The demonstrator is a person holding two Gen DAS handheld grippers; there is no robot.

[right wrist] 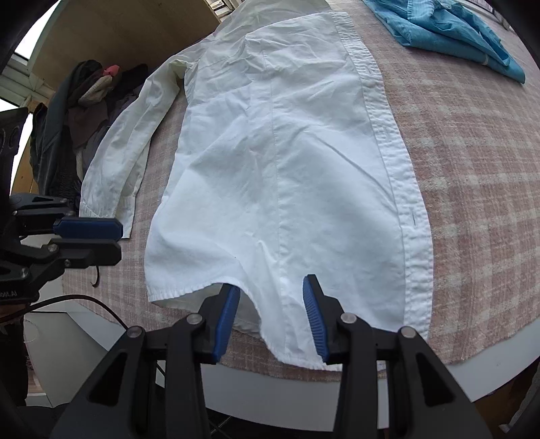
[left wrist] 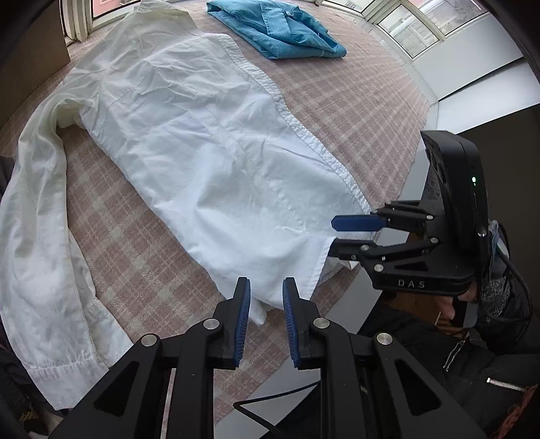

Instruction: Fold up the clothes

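A white long-sleeved shirt [left wrist: 209, 158] lies spread flat on the plaid cloth, its hem toward me and one sleeve [left wrist: 37, 236] trailing off to the left. My left gripper [left wrist: 266, 287] hovers open over the hem's left corner, and no cloth is pinched between its blue pads. From the right wrist view this same gripper [right wrist: 119, 236] sits left of the shirt [right wrist: 280, 169], clear of it. My right gripper [right wrist: 270, 285] is open, its fingers either side of the middle of the hem without pressing on it. In the left wrist view the right gripper [left wrist: 334, 236] is at the hem's right end.
A folded blue shirt [left wrist: 280, 30] lies at the far side of the pink plaid tablecloth [left wrist: 354, 111]. A pile of dark clothes [right wrist: 91, 101] sits beyond the table's left side. The table's near edge [right wrist: 303, 381] runs just under both grippers. Windows stand behind at the right.
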